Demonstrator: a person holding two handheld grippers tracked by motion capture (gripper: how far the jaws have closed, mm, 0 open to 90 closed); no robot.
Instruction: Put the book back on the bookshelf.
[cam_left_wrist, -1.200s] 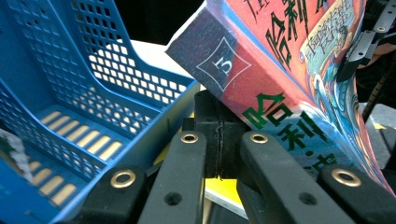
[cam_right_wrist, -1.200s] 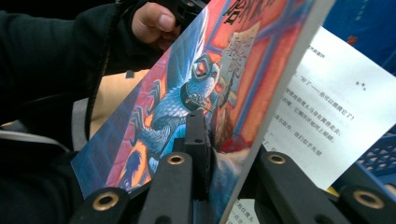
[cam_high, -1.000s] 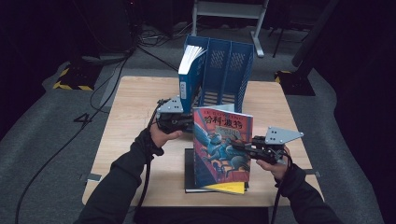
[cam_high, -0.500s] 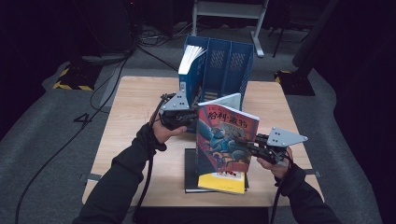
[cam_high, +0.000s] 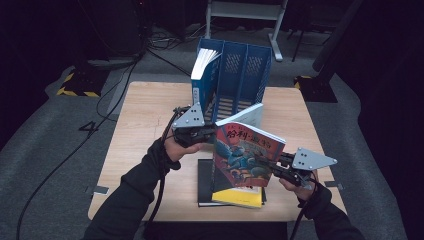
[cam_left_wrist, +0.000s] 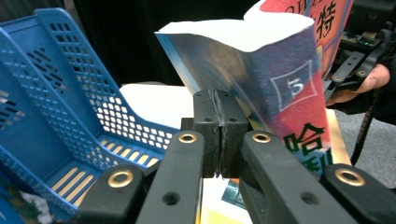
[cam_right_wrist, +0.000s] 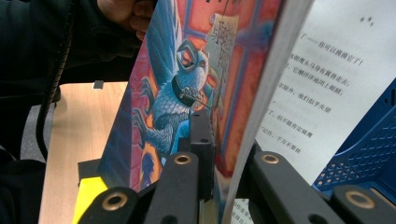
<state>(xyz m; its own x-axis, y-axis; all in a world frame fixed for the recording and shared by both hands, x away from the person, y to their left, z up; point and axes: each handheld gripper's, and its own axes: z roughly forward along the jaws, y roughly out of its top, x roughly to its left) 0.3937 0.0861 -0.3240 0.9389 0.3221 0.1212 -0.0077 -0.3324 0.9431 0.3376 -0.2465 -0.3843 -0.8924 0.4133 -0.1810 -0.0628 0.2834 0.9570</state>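
Wooden table (cam_high: 140, 130) under everything, me at the near edge. Blue file rack (cam_high: 243, 75) stands at the far side, one book (cam_high: 202, 67) upright in its left slot. Two flat books stacked on the table near me: black one (cam_high: 204, 182) under, yellow one (cam_high: 239, 196) on top. The colourful paperback (cam_high: 245, 157) is up in the air between my hands, above that stack and in front of the rack, tilted, cover facing me, pages fanning at the top. My left gripper (cam_high: 207, 134) is clamped tight on the paperback's spine-side edge; in the left gripper view the pads (cam_left_wrist: 205, 126) meet on the cover. My right gripper (cam_high: 263, 161) is pinched on the front cover, one jaw on the picture side, one behind it.
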